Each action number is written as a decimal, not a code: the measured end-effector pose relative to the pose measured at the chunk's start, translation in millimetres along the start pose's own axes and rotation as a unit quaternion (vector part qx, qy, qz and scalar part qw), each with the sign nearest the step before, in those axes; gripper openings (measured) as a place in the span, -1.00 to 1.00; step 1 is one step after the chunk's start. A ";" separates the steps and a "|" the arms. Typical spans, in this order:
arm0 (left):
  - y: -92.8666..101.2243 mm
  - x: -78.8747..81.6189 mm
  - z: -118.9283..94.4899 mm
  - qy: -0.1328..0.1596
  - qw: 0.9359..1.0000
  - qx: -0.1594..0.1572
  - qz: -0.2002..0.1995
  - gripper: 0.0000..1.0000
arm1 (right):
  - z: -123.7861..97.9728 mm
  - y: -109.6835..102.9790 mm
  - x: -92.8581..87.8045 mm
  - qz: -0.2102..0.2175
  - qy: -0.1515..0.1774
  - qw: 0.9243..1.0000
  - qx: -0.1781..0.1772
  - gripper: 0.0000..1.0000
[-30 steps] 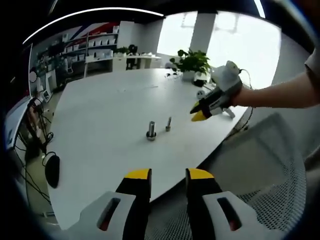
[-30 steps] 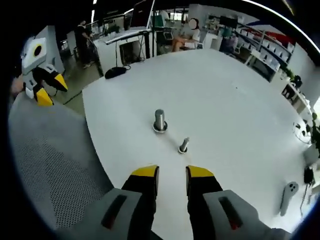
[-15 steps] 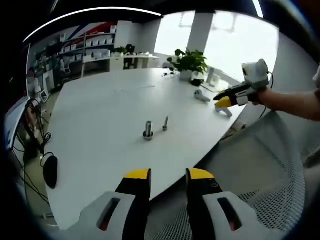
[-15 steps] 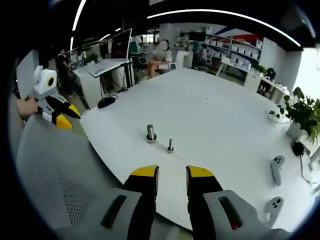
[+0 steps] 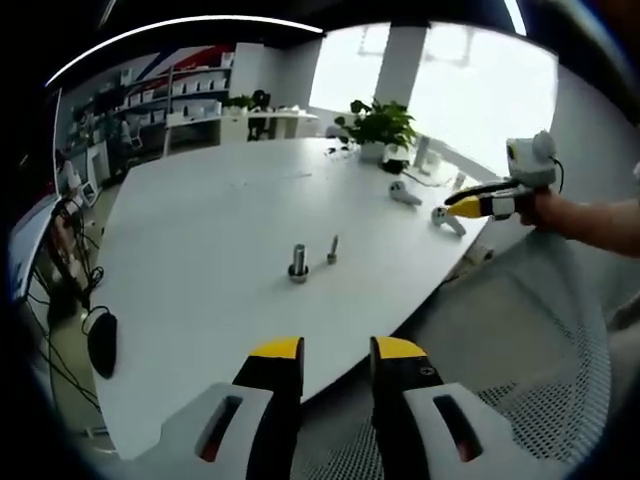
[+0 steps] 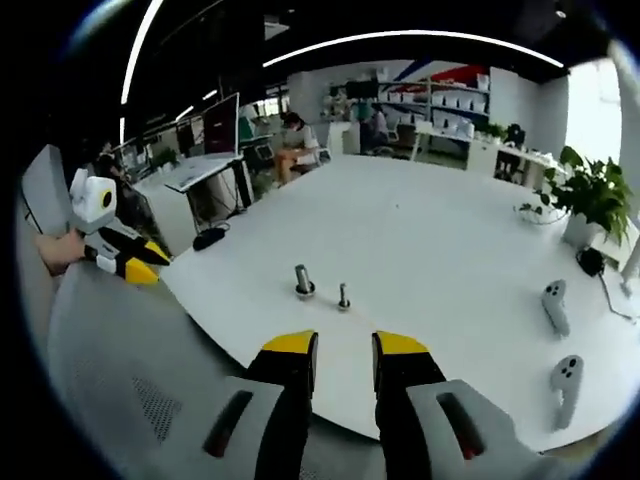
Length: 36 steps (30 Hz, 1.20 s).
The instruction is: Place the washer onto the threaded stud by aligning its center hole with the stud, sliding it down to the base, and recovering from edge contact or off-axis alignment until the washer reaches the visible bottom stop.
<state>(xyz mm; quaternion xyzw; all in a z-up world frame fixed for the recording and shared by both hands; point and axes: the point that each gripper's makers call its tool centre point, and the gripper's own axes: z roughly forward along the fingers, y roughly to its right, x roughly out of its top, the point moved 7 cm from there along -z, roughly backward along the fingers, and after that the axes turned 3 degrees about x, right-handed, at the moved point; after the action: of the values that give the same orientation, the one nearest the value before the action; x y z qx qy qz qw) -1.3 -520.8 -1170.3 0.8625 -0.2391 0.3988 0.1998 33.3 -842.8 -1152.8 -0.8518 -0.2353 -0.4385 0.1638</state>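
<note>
Two upright metal parts stand near the front of the white table [image 5: 200, 210]. The taller threaded stud [image 5: 298, 262] has a wider ring, seemingly the washer, around its foot, and a shorter bolt [image 5: 332, 250] stands just to its right. The right gripper view shows the same stud [image 6: 303, 281] and bolt [image 6: 343, 296]. My left gripper [image 5: 337, 350] hangs off the table's near edge, open and holding nothing. My right gripper [image 6: 345, 350] is also open and holding nothing, well back from the stud. It appears far right in the left gripper view as the right gripper [image 5: 478, 205], held by a hand.
A grey mesh chair [image 5: 520, 360] sits between me and the table edge. Two white controllers [image 6: 555, 305] lie on the table's right side, near a potted plant [image 5: 378, 125]. A black mouse [image 5: 103, 340] lies at the left. Desks, shelves and seated people fill the background.
The right gripper has pulled up and back from the table, so stud and bolt look smaller in its view. In the left gripper view it has drifted right, away from the stud.
</note>
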 end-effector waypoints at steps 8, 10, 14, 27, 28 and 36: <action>-1.3 6.3 -1.1 0.020 1.000 0.009 -0.007 -0.52 | 4.3 7.2 -9.5 0.029 -0.010 1.000 0.004 -0.52; -0.3 8.3 -2.6 0.030 1.000 0.008 -0.004 -0.52 | 4.0 9.1 -10.3 0.042 -0.009 0.999 -0.001 -0.52; -1.8 11.3 -3.9 0.044 0.999 0.015 -0.009 -0.52 | 4.4 7.0 -11.2 0.043 -0.011 0.999 0.004 -0.52; -7.1 11.9 -5.4 0.046 0.998 0.048 -0.011 -0.49 | 1.8 8.6 -10.4 0.051 0.008 0.999 0.004 -0.52; -8.2 10.9 -5.3 0.042 0.998 0.052 -0.011 -0.48 | 1.1 7.7 -9.5 0.051 0.014 0.999 0.006 -0.52; -12.2 5.0 -2.9 0.016 0.998 0.059 -0.015 -0.46 | 0.2 -6.1 -6.0 0.052 0.041 0.995 0.070 -0.52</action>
<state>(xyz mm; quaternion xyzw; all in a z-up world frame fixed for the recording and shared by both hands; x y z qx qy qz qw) 6.8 -510.7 -1166.5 0.8697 -0.1987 0.4232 0.1581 27.1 -839.2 -1157.4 -0.8306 -0.2138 -0.4462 0.2555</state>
